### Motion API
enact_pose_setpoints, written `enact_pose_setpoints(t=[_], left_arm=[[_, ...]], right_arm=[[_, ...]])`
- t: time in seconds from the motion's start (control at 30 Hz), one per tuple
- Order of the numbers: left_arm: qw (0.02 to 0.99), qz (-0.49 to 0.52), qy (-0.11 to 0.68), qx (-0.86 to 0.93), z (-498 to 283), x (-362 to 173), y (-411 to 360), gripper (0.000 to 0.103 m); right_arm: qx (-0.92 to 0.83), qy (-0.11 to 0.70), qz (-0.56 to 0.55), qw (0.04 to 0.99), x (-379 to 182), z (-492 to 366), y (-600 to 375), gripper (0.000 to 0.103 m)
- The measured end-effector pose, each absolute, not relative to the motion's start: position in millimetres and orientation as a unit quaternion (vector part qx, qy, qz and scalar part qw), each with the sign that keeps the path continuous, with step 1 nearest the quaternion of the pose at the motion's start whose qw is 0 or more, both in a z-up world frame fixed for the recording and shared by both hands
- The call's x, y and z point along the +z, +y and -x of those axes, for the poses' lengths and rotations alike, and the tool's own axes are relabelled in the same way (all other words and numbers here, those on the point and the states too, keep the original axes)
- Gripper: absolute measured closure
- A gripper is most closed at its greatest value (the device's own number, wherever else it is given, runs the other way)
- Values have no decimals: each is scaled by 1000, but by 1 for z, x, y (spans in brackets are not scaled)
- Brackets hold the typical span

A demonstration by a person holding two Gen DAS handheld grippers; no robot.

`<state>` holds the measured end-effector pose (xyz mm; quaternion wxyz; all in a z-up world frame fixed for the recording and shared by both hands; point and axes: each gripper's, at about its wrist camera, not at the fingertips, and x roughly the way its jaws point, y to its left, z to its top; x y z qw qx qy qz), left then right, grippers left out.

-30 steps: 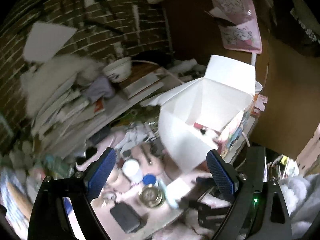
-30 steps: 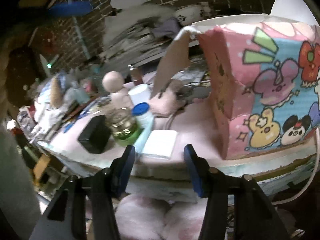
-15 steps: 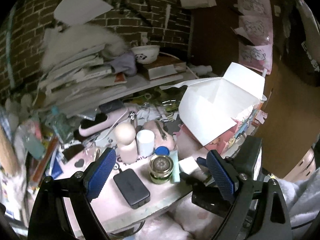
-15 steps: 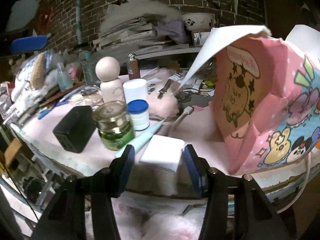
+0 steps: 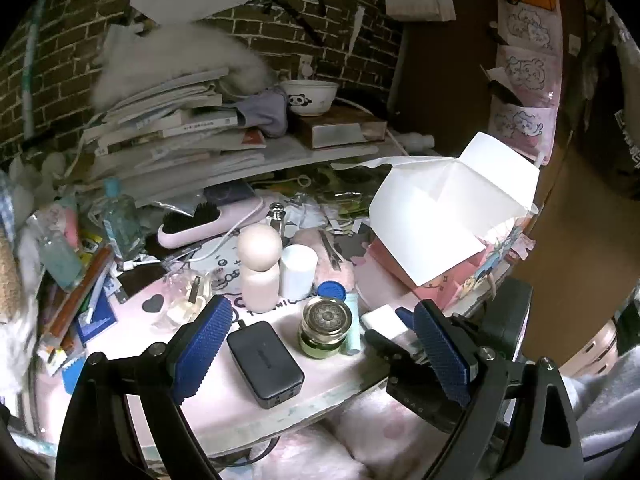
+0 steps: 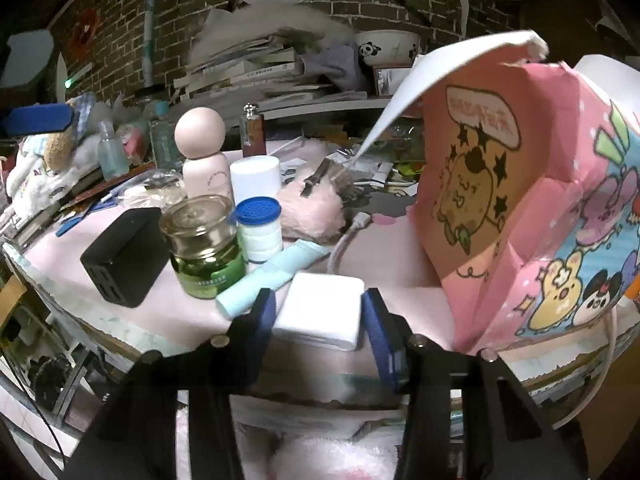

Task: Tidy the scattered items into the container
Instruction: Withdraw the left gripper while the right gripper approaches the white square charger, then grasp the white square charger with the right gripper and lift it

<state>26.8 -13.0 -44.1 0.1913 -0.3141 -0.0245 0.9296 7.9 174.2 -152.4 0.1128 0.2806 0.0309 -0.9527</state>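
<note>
1. Closing on the white block (image 6: 320,310), the right gripper (image 6: 318,320) has the block between its jaws at the table (image 6: 168,320) edge; whether the pads press on it cannot be told.
2. The pink box (image 6: 520,216) is seen at 3 o'clock of the block, flaps open.
3. The left gripper (image 5: 320,350) is held wide and empty over the black charger (image 5: 264,362).
4. The green jar (image 6: 204,248) is found at 10 o'clock of the block.

The pink box (image 6: 532,216) runs off the right edge; its white flap (image 5: 440,216) hides whatever lies inside it.
</note>
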Motion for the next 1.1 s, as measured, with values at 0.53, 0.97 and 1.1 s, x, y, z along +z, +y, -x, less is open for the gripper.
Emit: enact_pose_setpoints(t=[0.53, 0.97, 1.1], left_arm=[[195, 316, -32, 928, -25, -44, -16, 12], [190, 316, -36, 929, -26, -44, -15, 12], [188, 317, -40, 929, -25, -45, -14, 12]], right_arm=[[-964, 29, -248, 96, -144, -21, 183, 66], [-953, 21, -287, 93, -152, -5, 184, 63], [-953, 31, -288, 94, -152, -2, 181, 65]])
